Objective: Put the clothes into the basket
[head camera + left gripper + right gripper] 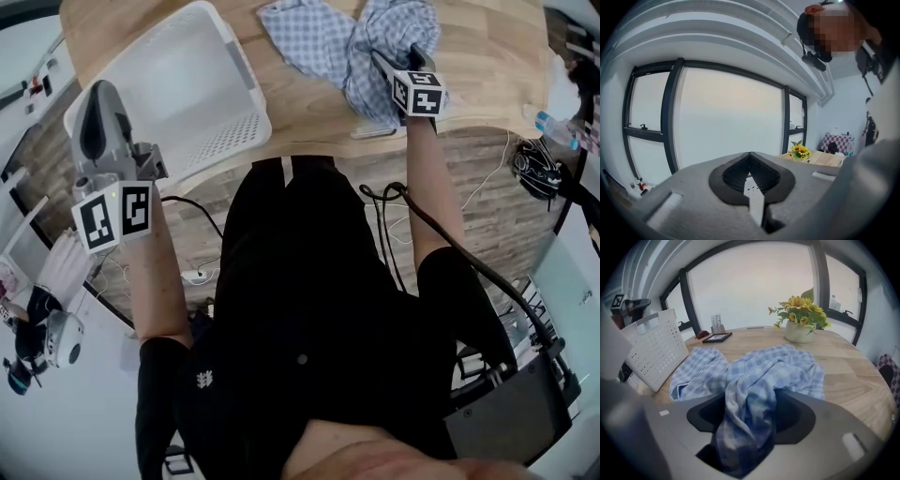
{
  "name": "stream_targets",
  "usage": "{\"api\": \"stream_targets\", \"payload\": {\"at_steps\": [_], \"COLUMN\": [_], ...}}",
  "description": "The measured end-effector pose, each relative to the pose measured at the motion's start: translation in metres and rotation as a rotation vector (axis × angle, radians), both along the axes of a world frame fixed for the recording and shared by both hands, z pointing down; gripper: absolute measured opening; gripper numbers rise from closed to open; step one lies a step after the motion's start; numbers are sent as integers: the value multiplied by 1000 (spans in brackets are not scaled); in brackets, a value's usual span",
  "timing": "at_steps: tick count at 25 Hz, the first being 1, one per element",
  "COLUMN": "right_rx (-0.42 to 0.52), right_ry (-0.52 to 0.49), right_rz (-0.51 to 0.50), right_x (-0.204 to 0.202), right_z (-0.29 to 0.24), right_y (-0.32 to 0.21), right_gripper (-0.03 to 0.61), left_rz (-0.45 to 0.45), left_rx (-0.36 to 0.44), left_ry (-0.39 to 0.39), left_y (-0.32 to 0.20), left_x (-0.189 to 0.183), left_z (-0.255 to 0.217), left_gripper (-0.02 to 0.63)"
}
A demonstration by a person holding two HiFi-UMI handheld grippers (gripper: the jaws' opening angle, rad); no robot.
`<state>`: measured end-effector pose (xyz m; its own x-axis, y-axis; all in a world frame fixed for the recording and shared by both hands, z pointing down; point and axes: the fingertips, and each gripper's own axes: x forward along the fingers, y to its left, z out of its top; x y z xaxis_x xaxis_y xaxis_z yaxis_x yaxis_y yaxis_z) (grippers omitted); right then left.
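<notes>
Right tongs (747, 427): we find them clamped on a fold of the blue-and-white checked cloth (787, 366). The fabric is bunched between the two jaws and runs forward out of them onto the bench (853, 376). The rest of the cloth lies crumpled on the wooden top, spread to both sides of the tongs. In the head view this arm reaches out over the near edge of the bench, tongs angled down into the heap.

Left tongs (148, 161): we read them as closed on the white perforated basket (225, 136). In the left gripper view a thin strip of holed white plastic sits pinched between the jaws. These tongs point roughly level toward a big window. The basket is tipped up on the bench. From the right gripper view we see its holed wall leaning and its handle slot uppermost. It sits to the left of the cloth, near it; we cannot tell whether they touch. We see nothing inside it.

Farther back on the bench we note a pot of sunflowers (799, 317) and a small dark picture frame (717, 337), both apart from the cloth.
</notes>
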<state>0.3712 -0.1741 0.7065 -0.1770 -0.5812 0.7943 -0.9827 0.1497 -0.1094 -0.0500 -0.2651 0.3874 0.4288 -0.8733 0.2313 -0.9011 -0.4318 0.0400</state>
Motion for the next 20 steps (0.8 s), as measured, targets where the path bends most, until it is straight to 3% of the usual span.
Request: {"api": "stream_targets", "payload": {"at_steps": [2,6,12,20], "right_rx": [-4,-3,39,143], "right_ry": [-12,-15,-24,-24], "right_rz": [-6,3,35,46], "right_x": [-7,-12,-12,-15], "right_z": [-2,-6,-21,-73], "right_y": [0,3,3,-7], "right_gripper": [252,178,120,112], "left_rz": [-1,-1,-8,-17], "left_rx": [1,10,22,55], "left_ry": [1,-6,-8,11], "left_y": [1,3,9,9], "left_x": [-2,-7,-19,-31], "left_z": [-2,-7,-13,-32], "left_gripper": [0,0,0,0]}}
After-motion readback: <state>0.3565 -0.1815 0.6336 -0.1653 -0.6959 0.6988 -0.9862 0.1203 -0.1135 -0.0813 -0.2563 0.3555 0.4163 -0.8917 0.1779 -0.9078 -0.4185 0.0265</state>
